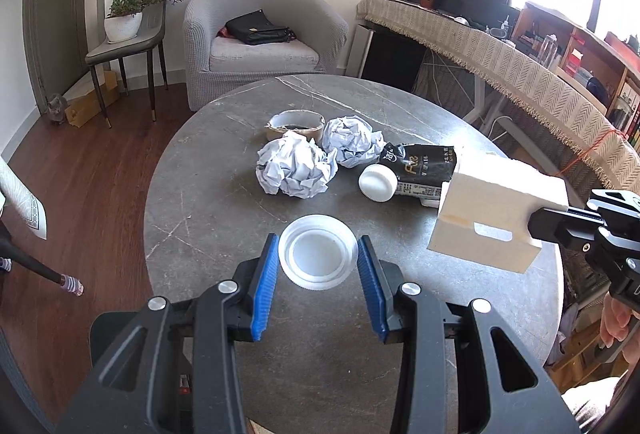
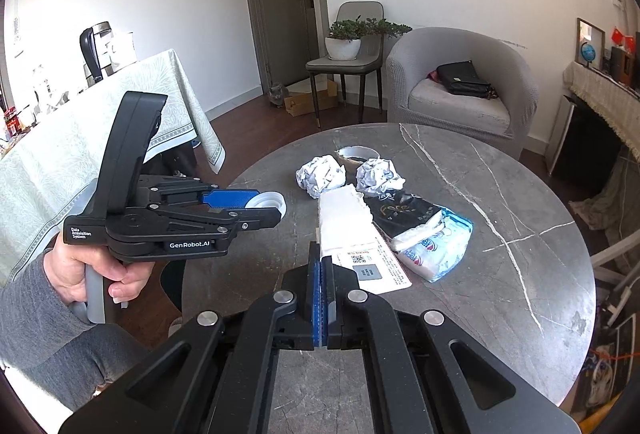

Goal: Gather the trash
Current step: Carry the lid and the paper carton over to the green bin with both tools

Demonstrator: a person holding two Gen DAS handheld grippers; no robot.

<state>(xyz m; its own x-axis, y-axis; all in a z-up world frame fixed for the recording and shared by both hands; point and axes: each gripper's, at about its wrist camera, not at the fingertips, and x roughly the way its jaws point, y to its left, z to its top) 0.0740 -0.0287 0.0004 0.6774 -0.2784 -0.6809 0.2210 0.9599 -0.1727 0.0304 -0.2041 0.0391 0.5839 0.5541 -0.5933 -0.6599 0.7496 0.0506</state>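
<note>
My left gripper (image 1: 319, 241) is shut on a round white plastic lid (image 1: 316, 258), its blue pads pressing on the rim from both sides. The right wrist view shows that lid (image 2: 269, 202) lifted clear of the round grey marble table (image 2: 500, 234). My right gripper (image 2: 320, 252) is shut on the edge of a flattened white carton (image 2: 346, 226), which hangs in the air at the right (image 1: 496, 209). On the table lie two crumpled paper balls (image 1: 294, 171) (image 1: 352, 141), a cardboard tape ring (image 1: 296, 123), a black packet (image 1: 424, 165), a white cap (image 1: 378, 182) and a blue-and-white wrapper (image 2: 436, 250).
A grey armchair (image 1: 260, 37) with a black bag stands behind the table. A chair with a potted plant (image 1: 128, 17) is at the left. A cloth-covered counter (image 1: 520, 65) runs along the right, a cloth-covered table (image 2: 80, 137) along the left. A hand (image 2: 92, 270) holds the left gripper.
</note>
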